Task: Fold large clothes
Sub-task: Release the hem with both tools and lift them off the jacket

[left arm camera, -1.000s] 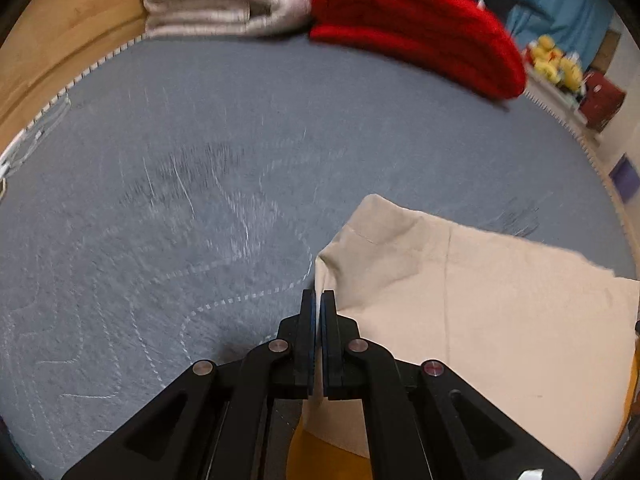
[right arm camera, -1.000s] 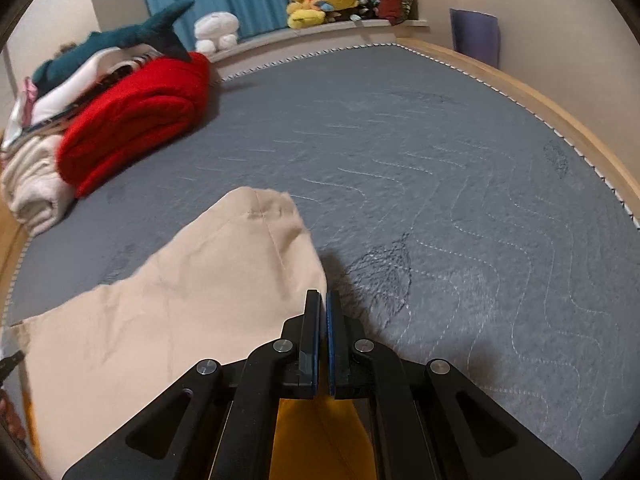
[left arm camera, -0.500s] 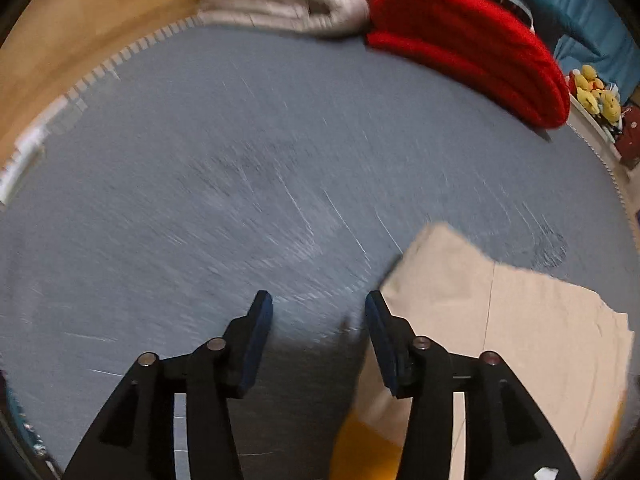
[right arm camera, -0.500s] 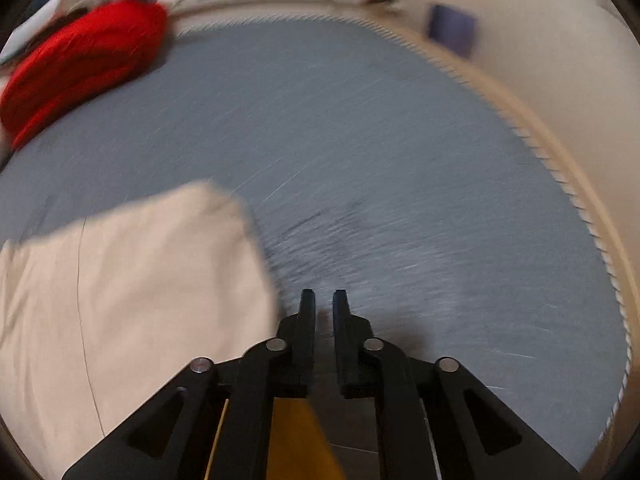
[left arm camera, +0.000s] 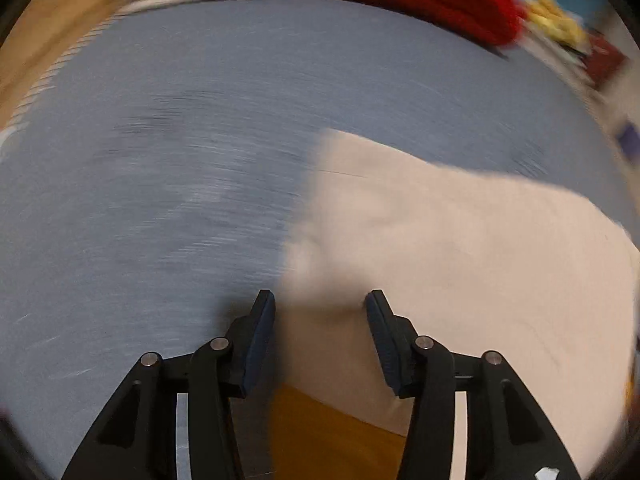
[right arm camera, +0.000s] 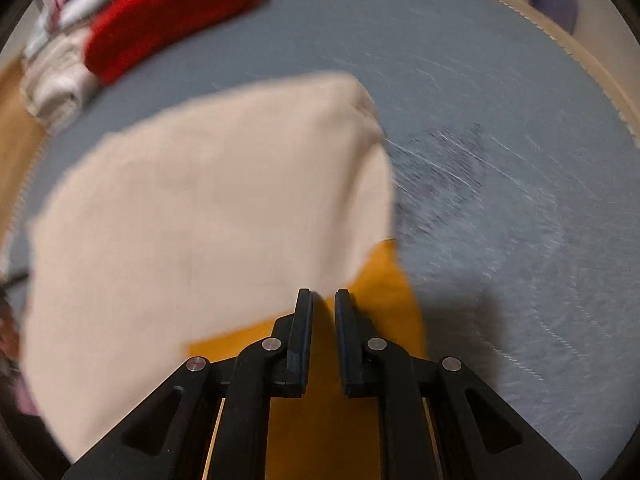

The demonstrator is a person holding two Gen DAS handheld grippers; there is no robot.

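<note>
A large beige garment (left arm camera: 440, 248) lies spread on the grey quilted bed cover (left arm camera: 160, 200), with an orange layer (left arm camera: 316, 432) showing under its near edge. My left gripper (left arm camera: 319, 296) hovers low over the garment's left edge. Its jaws stand well apart and are closing, with the beige cloth below the gap and the pads not pressing on it. In the right wrist view the beige garment (right arm camera: 200, 220) fills the left half. My right gripper (right arm camera: 323, 293) stands over the orange layer (right arm camera: 400, 312) at the garment's right corner, jaws a narrow gap apart, gripping nothing.
A folded red blanket (right arm camera: 172, 8) and a pile of white folded cloth (right arm camera: 56, 80) lie at the far side of the grey bed cover (right arm camera: 500, 220). Wooden floor (left arm camera: 32, 40) borders the left. Plush toys (left arm camera: 560, 28) sit far right.
Both grippers were shut on the beige cloth's corners and have let go. The left jaws opened wide, the right only a little. Both moved lower, over the cloth's near edge.
</note>
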